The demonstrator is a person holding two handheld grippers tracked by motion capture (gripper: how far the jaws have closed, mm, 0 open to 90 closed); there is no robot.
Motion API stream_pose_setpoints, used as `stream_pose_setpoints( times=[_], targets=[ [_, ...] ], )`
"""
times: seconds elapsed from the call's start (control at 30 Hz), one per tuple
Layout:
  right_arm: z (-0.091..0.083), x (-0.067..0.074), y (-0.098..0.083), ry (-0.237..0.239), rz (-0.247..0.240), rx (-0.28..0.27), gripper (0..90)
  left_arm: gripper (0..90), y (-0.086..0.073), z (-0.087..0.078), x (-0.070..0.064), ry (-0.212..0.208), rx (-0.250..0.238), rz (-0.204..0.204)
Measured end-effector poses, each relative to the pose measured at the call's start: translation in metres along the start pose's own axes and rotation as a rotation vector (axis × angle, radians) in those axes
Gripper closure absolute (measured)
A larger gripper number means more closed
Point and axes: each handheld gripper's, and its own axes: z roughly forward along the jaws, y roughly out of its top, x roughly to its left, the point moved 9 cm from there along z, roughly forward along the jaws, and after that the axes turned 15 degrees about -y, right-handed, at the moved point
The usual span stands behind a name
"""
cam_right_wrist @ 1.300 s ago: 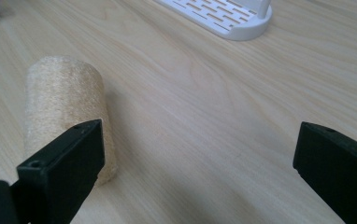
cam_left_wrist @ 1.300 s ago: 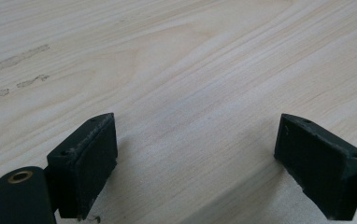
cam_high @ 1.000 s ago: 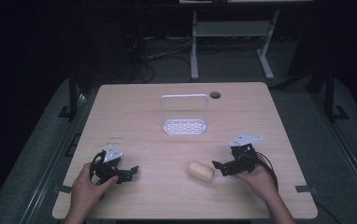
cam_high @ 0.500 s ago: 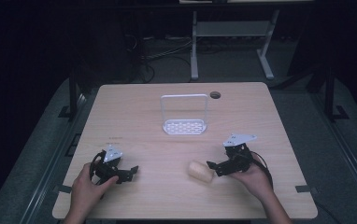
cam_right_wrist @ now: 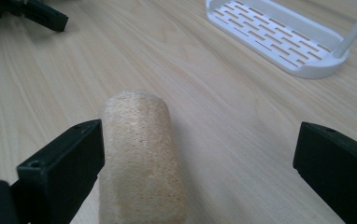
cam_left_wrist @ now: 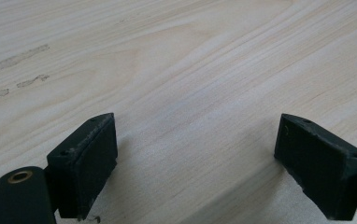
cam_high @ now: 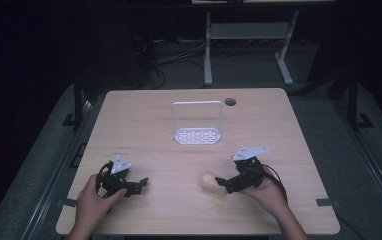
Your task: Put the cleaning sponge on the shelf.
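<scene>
You're lining your wide-open right hand-held gripper around the loofah roll, nothing grabbed yet, rack waiting at 11 o'clock.

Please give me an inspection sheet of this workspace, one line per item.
Surface: wooden table, faint smears near the left gripper, a round hole at the far edge.
Job's things: beige sponge roll lying flat; white rack upright, apart from it.
Clutter: nothing seen.
Grippers: left gripper open over bare wood; right gripper open around the roll, one jaw beside it.
Cables: a black one loops at each gripper; more on the floor behind.
Surroundings: dark room, grey frame beyond the table.
</scene>
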Motion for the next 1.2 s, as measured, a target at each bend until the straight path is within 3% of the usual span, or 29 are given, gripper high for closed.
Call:
stream_pose_setpoints(
  times=[0.7, 1.07, 1.2],
  targets=[
    [0.010, 0.028, -0.003, 0.071, -0.050, 0.023, 1.9, 12.7, 0.000, 0.000, 0.000, 0.000, 0.000, 0.000],
    [0.014, 0.032, -0.006, 0.070, -0.066, 0.043, 2.1, 12.7, 0.000, 0.000, 0.000, 0.000, 0.000, 0.000],
    [0.015, 0.034, -0.009, 0.081, -0.074, 0.054, 6.3, 12.7, 0.000, 0.000, 0.000, 0.000, 0.000, 0.000]
  ],
)
